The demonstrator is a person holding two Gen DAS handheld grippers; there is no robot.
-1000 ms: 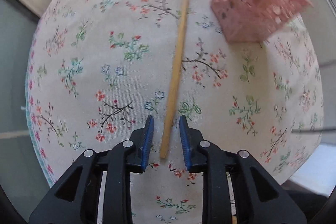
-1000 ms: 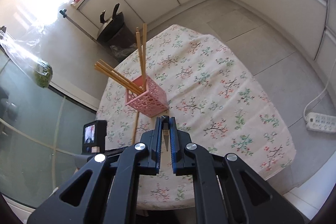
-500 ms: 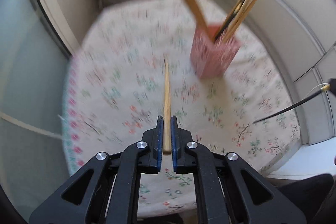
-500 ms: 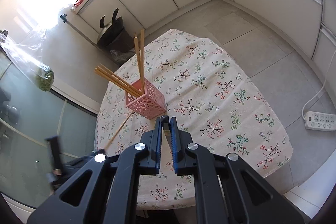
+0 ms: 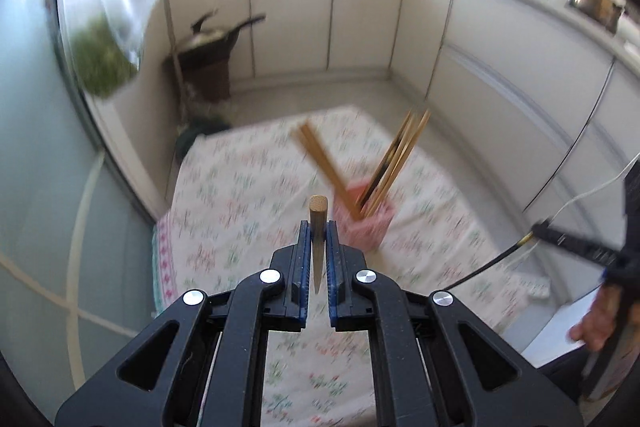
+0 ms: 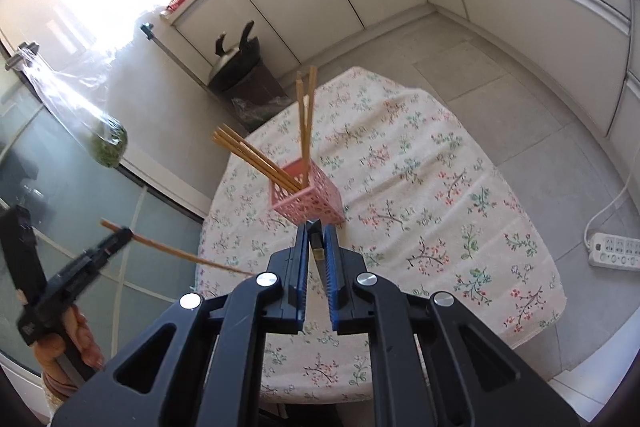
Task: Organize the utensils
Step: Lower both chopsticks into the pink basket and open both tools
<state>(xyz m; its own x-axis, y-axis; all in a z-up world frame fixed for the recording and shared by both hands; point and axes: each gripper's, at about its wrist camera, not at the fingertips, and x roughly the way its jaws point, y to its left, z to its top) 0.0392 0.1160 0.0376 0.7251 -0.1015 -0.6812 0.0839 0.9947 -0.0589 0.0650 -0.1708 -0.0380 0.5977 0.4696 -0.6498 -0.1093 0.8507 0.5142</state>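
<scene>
Chopstick point(image 5: 318, 227) sits pinched in left gripper point(image 5: 319, 239); right gripper point(image 6: 316, 239) clamps another point(image 6: 316, 249). Tilt left tip down over holder point(image 5: 366, 217) ahead, then release.

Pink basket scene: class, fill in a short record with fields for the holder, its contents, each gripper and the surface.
holder: pink basket, upright on the tablecloth
contents: several chopsticks, leaning out
left gripper: shut on a wooden chopstick, held in the air
right gripper: shut on a dark stick, hard to identify
surface: floral tablecloth on a table
</scene>
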